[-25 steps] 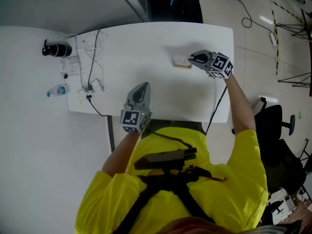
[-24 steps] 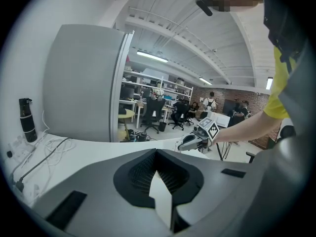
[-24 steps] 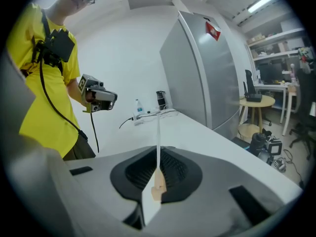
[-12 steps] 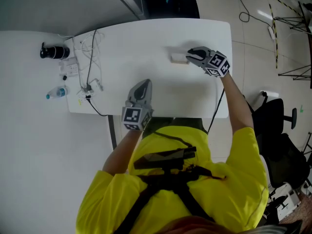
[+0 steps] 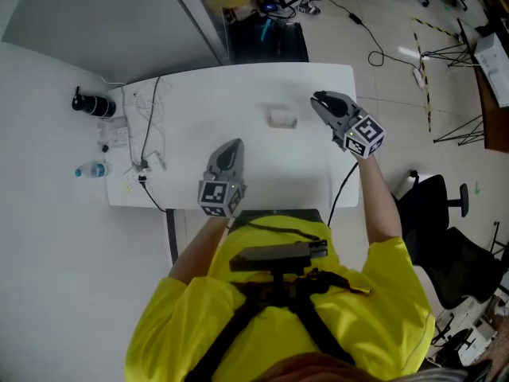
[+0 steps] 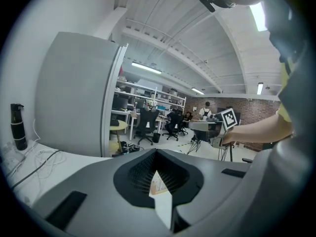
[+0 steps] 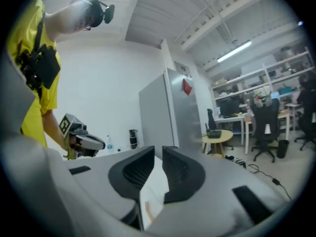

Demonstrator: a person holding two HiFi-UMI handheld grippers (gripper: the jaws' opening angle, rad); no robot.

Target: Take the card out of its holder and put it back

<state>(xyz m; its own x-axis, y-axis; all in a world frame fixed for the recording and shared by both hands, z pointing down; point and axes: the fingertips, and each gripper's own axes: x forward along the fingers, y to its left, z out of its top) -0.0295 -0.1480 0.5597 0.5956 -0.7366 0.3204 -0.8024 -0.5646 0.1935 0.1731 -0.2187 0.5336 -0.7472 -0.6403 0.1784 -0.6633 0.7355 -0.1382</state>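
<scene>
card holder: a small pale block (image 5: 281, 118) on the white desk (image 5: 191, 94), toward the far side and a little right of the middle; nothing touches it.
card: from the head view it cannot be told apart from the card holder. In the left gripper view a small pale face above a tan lower strip (image 6: 157, 183) shows far off, in line with the jaws. It is too small to say more.
right hand-held gripper: (image 5: 321, 99) is just right of the card holder and clear of it, with its tip pointing left and away from the person. Its marker cube (image 5: 365, 136) is at the end nearer the person.
right jaws: they stand apart and are closing, and no thing is pinched. The white desk shows through the gap, with a tan patch low in it that is too blurred to name.
right arm: the bare forearm (image 5: 374, 201) stretches forward from a yellow sleeve over the desk's right near corner.
left hand-held gripper: (image 5: 231, 145) is over the near half of the desk, well apart from the card holder, pointing straight away from the person. Its marker cube (image 5: 219, 196) is at the desk's near edge.
left jaws: the tips are pressed together with nothing gripped; a thin white wedge of desk shows behind the tips.
left forearm: (image 5: 197, 249) is bare and angled up from the yellow sleeve to the hand-held gripper.
</scene>
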